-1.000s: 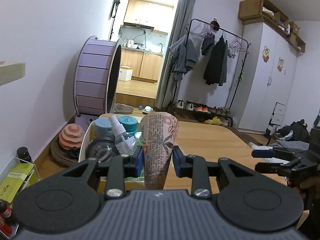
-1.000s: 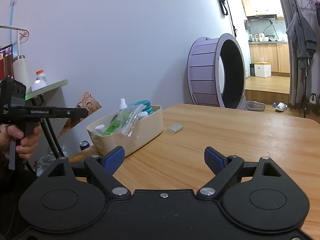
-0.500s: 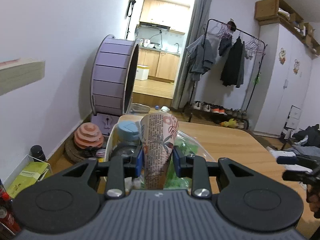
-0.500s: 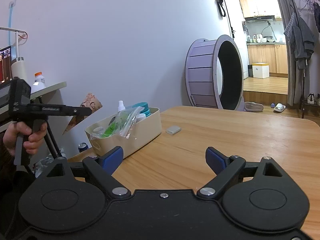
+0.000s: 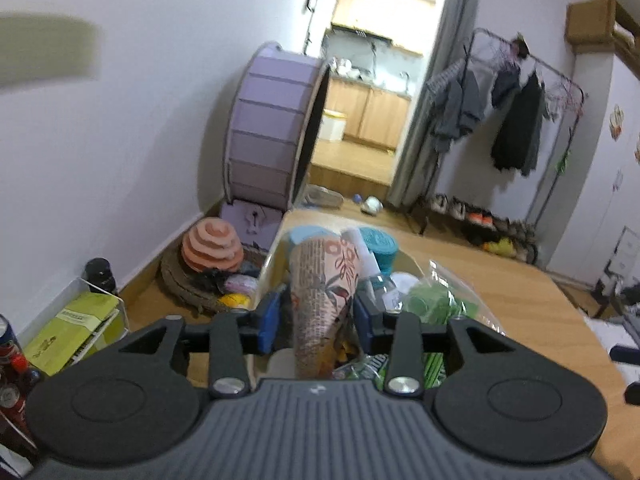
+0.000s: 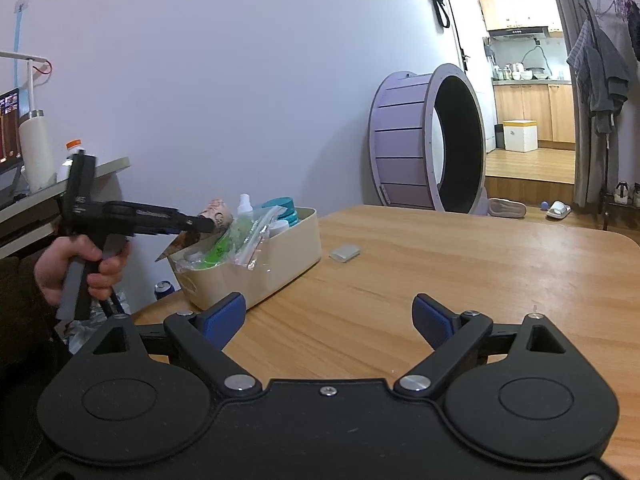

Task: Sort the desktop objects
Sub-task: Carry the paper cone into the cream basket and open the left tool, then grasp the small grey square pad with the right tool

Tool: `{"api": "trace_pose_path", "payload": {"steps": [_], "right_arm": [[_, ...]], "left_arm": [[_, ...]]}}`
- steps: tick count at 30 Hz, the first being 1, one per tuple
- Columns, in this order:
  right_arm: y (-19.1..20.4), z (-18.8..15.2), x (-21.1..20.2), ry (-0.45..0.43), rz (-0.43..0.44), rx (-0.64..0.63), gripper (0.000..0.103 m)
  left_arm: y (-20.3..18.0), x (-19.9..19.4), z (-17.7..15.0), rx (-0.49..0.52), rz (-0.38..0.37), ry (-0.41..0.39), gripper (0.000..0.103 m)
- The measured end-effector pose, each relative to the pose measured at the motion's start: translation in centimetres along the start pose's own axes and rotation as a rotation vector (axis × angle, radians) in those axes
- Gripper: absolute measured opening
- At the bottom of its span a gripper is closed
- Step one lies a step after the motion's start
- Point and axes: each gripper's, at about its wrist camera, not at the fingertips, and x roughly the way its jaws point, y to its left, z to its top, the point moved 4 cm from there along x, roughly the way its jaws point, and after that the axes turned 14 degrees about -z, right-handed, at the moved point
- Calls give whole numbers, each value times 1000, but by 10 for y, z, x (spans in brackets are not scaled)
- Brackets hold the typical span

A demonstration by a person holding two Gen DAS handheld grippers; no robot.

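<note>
Since a second ago the left gripper (image 5: 314, 320) has carried the cone-shaped packet (image 5: 320, 300) from beside the bin to over its near end. Now the gap looks looser: blue fingers (image 5: 267, 322) sit close on each side of the packet, contact not clear, so can't tell if it is gripped or just let go. Packet runs forward along the fingers, wide end away, tilted over the bin contents in the right wrist view (image 6: 210, 222).

Cream bin (image 6: 280, 268) sits at the counter (image 6: 460, 280) edge nearest the wall, already packed: spray bottle (image 6: 244, 204), teal jar (image 6: 282, 206), clear bag of green stuff (image 6: 236, 240). Packet is above or resting on these, not settled inside.

Right gripper (image 6: 328, 320) is empty, fingers spread wide, low over bare counter, well apart from the bin. A hand (image 6: 76, 264) holds the left tool's handle.

Progress: most things look binned. Left to do, by my read: drop the packet in, then fetch the small grey flat item (image 6: 345, 253) lying on the counter just beside the bin.
</note>
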Motion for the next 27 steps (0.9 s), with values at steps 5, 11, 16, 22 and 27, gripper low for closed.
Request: {"api": "trace_pose_path", "payload": {"steps": [5, 11, 16, 22, 27], "right_arm": [[0, 5, 9, 5, 3, 19, 90], [7, 17, 24, 14, -2, 11, 90], [18, 11, 30, 26, 6, -18, 90], [19, 18, 37, 28, -2, -27, 92], [16, 32, 57, 32, -11, -70, 93]], "left_arm": [[-6, -26, -3, 17, -13, -51, 45], [-3, -24, -5, 74, 16, -42, 46], [10, -14, -6, 109, 67, 0, 45], [-1, -34, -4, 110, -14, -36, 45], [-26, -48, -10, 166, -49, -51, 46]]}}
